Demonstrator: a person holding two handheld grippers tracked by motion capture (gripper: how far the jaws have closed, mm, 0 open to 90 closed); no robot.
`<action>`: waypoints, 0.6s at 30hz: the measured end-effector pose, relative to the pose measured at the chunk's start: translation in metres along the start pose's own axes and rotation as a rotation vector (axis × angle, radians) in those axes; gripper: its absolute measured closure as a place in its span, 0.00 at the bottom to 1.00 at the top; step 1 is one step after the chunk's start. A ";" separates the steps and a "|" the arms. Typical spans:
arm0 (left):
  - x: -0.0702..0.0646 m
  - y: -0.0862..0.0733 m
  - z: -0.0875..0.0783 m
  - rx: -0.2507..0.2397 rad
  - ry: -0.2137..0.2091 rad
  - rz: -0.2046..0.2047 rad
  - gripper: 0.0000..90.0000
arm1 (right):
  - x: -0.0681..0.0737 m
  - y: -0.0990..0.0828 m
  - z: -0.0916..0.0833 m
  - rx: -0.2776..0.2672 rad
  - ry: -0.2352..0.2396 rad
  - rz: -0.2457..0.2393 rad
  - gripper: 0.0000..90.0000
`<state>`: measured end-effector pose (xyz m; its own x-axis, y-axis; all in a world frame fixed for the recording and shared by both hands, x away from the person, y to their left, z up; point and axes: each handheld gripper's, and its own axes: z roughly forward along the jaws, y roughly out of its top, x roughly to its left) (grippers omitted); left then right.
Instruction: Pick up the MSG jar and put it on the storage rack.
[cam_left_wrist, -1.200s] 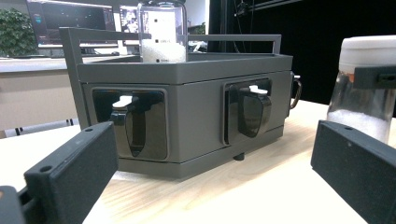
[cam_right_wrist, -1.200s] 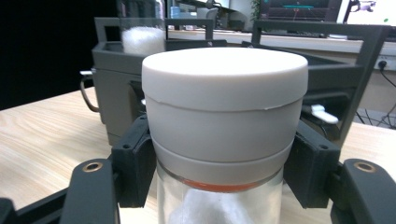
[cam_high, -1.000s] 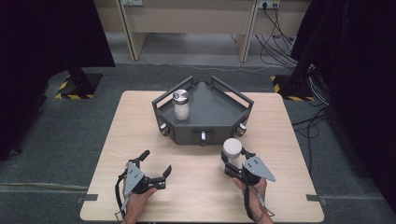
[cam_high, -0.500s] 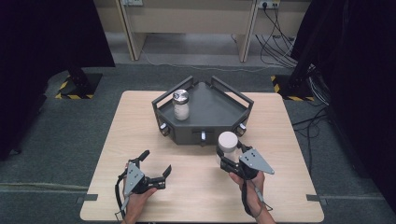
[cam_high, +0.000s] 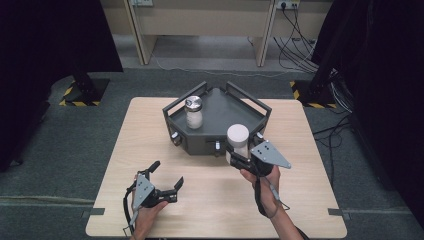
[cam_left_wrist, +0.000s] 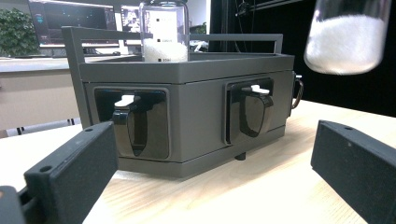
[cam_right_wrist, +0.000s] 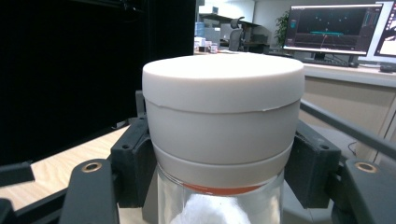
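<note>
Above the near right edge of the grey tray (cam_high: 260, 117), the white-capped jar (cam_high: 238, 140) hangs upright off the table (cam_high: 310, 190), clamped just under its cap by the right gripper (cam_high: 235, 157). Another jar (cam_high: 193, 112) stands inside the tray's far left. Near left, the left gripper (cam_high: 167, 175) rests wide open, empty.

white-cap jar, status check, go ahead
Right gripper shut on white-cap jar, held off the table by the tray front. Left gripper open, empty. Steel-lid jar stands in the tray's left part.
</note>
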<state>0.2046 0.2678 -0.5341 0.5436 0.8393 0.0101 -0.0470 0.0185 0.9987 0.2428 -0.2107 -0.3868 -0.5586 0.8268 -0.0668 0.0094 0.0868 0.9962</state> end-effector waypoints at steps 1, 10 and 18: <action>0.000 0.000 0.000 0.000 0.000 0.000 0.00 | 0.000 0.003 0.002 -0.001 0.001 0.002 0.39; 0.000 0.000 0.000 0.001 -0.004 0.000 0.00 | -0.002 0.030 0.027 -0.002 -0.002 0.015 0.39; 0.000 0.000 0.000 -0.002 -0.003 -0.002 0.00 | -0.003 0.044 0.054 0.003 -0.026 0.024 0.39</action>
<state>0.2044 0.2679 -0.5341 0.5460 0.8378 0.0086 -0.0478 0.0209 0.9986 0.2897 -0.1788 -0.3458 -0.5366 0.8427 -0.0443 0.0247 0.0681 0.9974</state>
